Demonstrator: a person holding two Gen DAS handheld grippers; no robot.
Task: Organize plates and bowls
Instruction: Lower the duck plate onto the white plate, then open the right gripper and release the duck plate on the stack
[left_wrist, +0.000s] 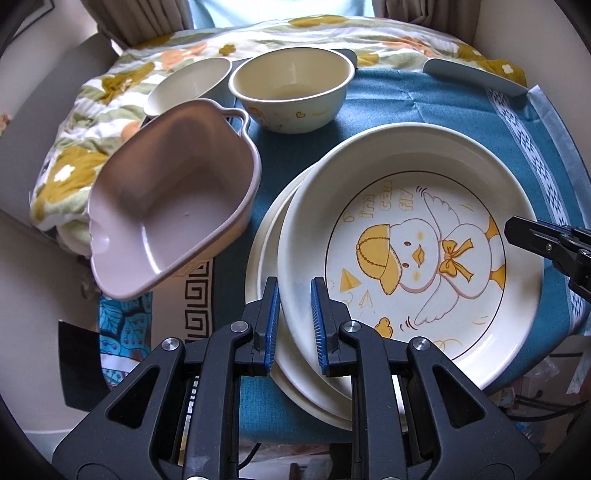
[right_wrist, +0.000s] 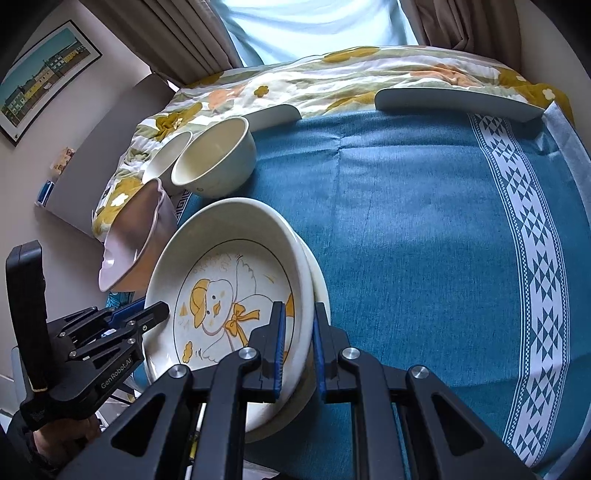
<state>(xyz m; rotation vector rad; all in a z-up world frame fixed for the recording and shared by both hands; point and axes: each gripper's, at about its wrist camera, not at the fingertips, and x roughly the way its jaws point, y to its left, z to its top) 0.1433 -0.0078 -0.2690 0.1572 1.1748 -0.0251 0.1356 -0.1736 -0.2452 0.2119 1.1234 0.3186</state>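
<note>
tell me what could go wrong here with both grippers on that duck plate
1. The duck plate sits tilted and off-centre on the plain plate beneath; uneven lifting by the left gripper and right gripper could make it slide or drag the lower one.
2. The pink basin leans tilted right beside the stack, partly past the table edge; a bump might tip it off.
</note>
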